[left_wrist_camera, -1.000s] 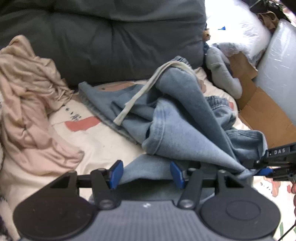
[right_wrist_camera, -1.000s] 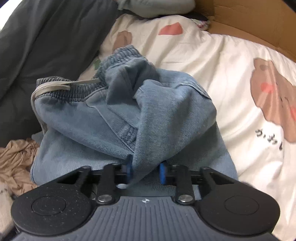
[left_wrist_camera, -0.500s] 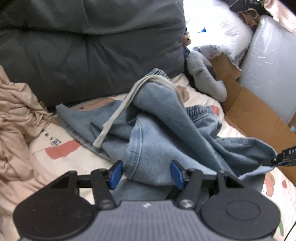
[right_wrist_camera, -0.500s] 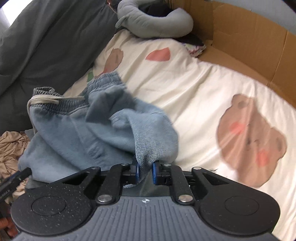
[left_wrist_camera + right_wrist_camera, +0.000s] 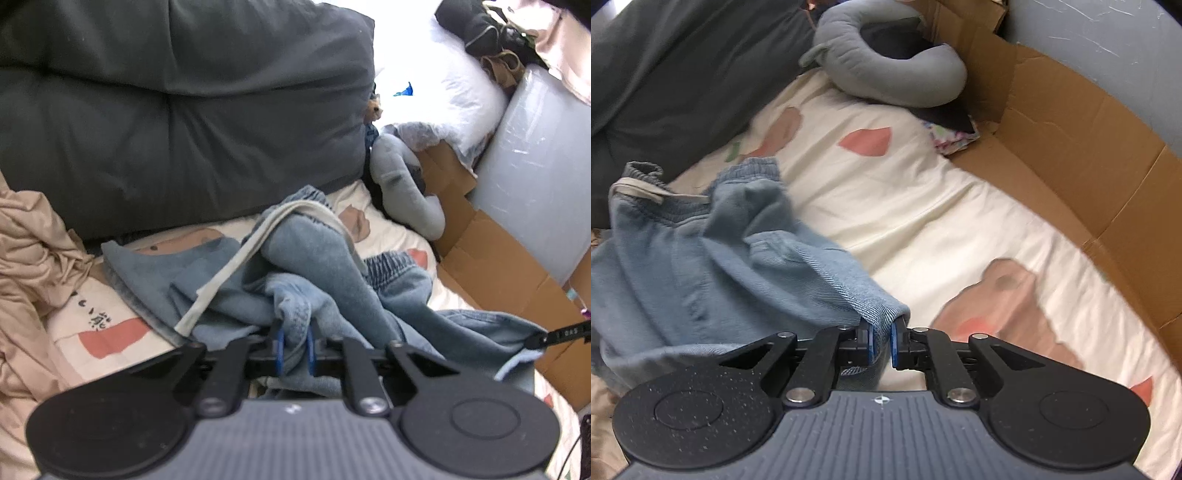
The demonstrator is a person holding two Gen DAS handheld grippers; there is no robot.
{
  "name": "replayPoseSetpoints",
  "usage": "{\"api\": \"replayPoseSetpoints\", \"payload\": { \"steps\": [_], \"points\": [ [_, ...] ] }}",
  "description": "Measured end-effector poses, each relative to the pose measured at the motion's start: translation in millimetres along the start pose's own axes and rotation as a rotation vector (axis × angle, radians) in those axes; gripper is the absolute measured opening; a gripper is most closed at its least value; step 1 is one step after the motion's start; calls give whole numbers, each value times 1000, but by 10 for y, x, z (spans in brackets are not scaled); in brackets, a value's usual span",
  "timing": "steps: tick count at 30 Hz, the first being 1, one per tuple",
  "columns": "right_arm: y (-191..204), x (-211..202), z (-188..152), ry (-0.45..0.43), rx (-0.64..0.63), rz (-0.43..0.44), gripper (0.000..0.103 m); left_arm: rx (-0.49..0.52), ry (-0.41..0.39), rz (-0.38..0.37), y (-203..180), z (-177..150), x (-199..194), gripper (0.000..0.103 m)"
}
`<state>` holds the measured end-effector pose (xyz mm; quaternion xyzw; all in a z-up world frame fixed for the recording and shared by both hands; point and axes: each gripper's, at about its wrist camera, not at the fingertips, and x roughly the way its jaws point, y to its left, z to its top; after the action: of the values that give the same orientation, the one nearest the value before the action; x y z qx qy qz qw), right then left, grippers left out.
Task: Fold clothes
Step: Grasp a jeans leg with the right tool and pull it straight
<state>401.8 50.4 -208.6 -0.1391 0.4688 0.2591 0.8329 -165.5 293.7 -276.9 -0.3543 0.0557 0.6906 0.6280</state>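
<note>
Light blue denim pants [image 5: 325, 273] with an elastic waistband and a pale drawstring lie bunched on a cream bedsheet [image 5: 107, 314]. My left gripper [image 5: 294, 345] is closing, and its blue pads press on a fold of the denim. In the right wrist view the pants [image 5: 701, 266] stretch off to the left. My right gripper [image 5: 881, 341] is closing too, pinching a hem corner that it holds lifted off the cream bedsheet [image 5: 923, 221]. The right gripper's tip [image 5: 554, 334] shows at the right edge of the left wrist view, holding that corner.
A dark grey duvet [image 5: 184, 110] fills the back. Crumpled beige fabric [image 5: 26, 258] lies at the left. A grey neck pillow [image 5: 886, 70] and brown cardboard [image 5: 1071, 147] border the sheet on the right, with a white pillow [image 5: 443, 85] beyond.
The left gripper's jaws went from wide apart to pinched on a denim fold. The right gripper pulled its corner of the pants up and to the right, stretching the denim.
</note>
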Motion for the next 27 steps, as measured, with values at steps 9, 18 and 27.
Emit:
{"api": "replayPoseSetpoints", "payload": {
  "steps": [9,18,27],
  "points": [
    [-252,121,456,-14,-64,-71,6,-17,2,-42,-119,73,-53,11],
    [-373,288,927,-63,-57,-181,5,-7,-3,-77,-306,104,-60,11],
    [-351,230,644,-71,133,-109,50,61,21,21,-325,31,-90,44]
  ]
}}
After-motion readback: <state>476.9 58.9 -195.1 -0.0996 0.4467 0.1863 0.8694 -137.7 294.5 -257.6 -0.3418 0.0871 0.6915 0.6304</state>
